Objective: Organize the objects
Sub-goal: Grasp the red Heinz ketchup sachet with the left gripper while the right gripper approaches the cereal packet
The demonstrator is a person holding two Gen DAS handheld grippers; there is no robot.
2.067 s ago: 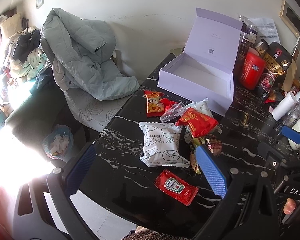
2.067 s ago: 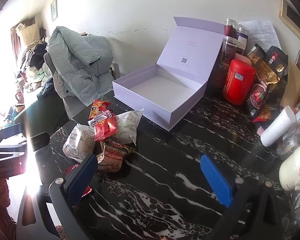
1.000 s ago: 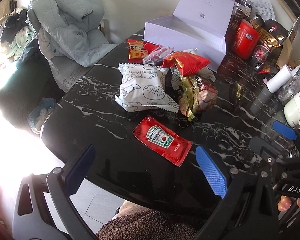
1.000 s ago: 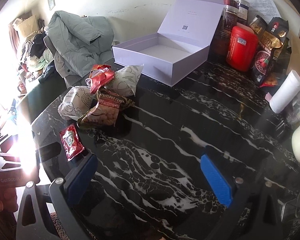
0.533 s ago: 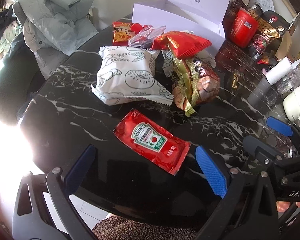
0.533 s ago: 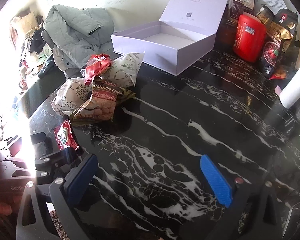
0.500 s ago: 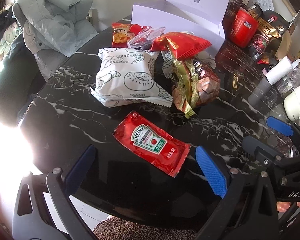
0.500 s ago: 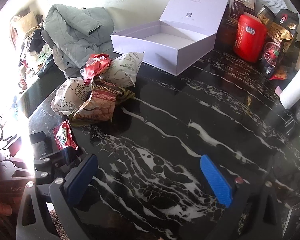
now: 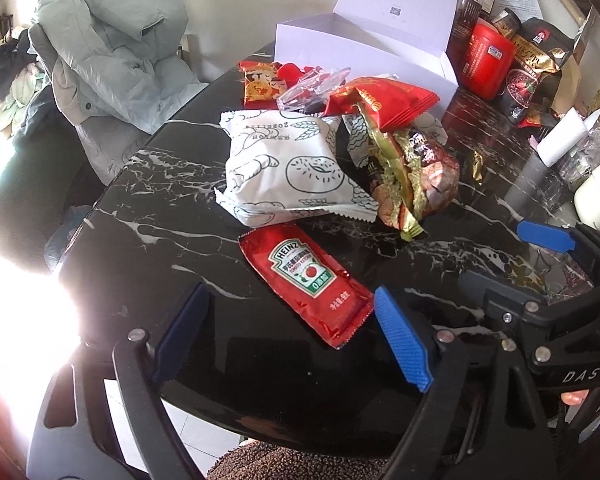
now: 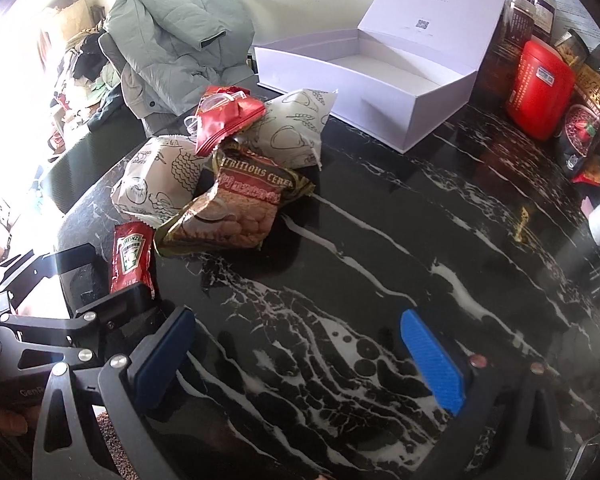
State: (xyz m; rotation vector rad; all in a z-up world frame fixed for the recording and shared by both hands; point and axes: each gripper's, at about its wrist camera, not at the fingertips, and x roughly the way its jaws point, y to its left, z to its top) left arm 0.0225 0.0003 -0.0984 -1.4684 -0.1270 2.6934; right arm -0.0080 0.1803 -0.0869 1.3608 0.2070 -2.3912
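1. The black marble surface carries everything; I read its bare near half as working room kept clear in front of my tools.
2. The lavender gift box sits at the far side with its lid tipped back against the jars, empty inside, so I judge it the place the snacks are meant to go.
3. The snacks lie heaped at the far left, just short of the box: a white pastry packet, a cereal bag leaning on it, and a red snack pouch resting on top.
4. The Heinz ketchup sachet lies flat and alone, nearest to me, touching the pastry packet's edge, so it is the easy first pick.
5. My left tool straddles the sachet's near end, jaws closing but the pads not yet pressing it.
6. My right tool hangs apart over bare marble, holding nothing, presumably waiting its turn.
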